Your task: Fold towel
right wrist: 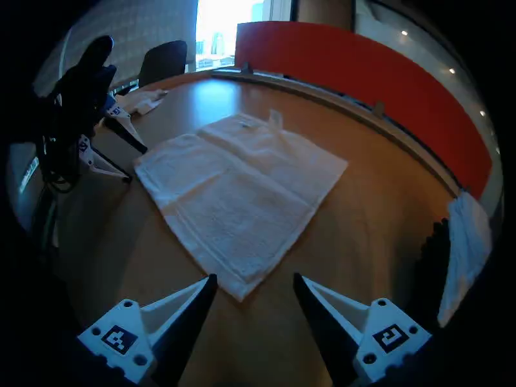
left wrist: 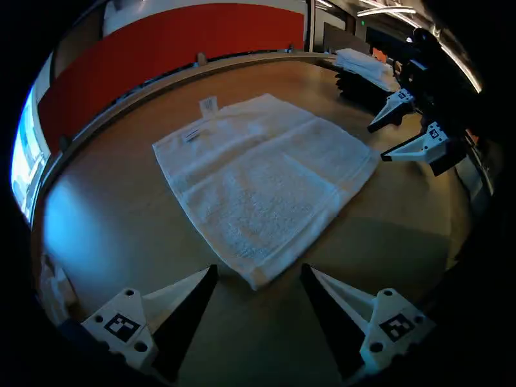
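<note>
A white towel (left wrist: 264,174) lies flat on the brown table (left wrist: 116,213), folded, with a small label (left wrist: 208,106) at its far edge. My left gripper (left wrist: 258,269) is open, and the towel's near corner lies just ahead between its fingertips. My right gripper (left wrist: 378,143) is open by the towel's right corner. In the right gripper view the towel (right wrist: 238,187) spreads ahead, one corner pointing between the open fingertips of my right gripper (right wrist: 253,278). The left gripper (right wrist: 135,165) stands open at the towel's left corner, held by a dark-sleeved arm.
A red panel (left wrist: 174,45) runs behind the table's curved far edge. A stack of folded towels (left wrist: 367,68) sits at the far right; in the right gripper view it is the white pile (right wrist: 464,245). A crumpled cloth (right wrist: 142,100) and a chair (right wrist: 161,61) lie beyond.
</note>
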`<control>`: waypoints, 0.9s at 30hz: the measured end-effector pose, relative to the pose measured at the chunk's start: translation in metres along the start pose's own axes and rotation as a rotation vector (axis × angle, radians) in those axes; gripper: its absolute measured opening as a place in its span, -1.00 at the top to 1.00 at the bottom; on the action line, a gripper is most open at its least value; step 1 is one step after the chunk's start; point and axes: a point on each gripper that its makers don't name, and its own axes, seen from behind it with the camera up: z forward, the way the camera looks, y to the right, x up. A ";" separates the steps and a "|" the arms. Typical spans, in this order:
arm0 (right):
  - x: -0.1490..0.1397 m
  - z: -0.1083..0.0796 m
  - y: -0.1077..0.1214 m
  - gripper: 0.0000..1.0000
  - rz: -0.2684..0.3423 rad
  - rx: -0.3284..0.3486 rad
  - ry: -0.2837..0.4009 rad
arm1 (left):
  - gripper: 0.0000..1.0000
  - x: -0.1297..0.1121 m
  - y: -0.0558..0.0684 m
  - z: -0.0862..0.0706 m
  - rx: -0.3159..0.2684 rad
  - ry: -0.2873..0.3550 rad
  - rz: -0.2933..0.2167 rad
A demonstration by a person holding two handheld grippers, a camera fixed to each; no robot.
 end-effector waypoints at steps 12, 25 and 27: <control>-0.006 0.006 -0.003 -0.81 -0.011 0.015 -0.008 | -0.91 0.000 0.000 0.002 -0.004 0.005 -0.007; -0.009 0.008 -0.011 -0.35 0.016 0.064 -0.008 | -0.69 0.000 0.004 0.002 0.001 -0.001 -0.010; -0.009 0.008 -0.012 -0.33 0.020 0.068 -0.009 | -0.64 0.000 0.005 0.002 0.002 -0.002 -0.011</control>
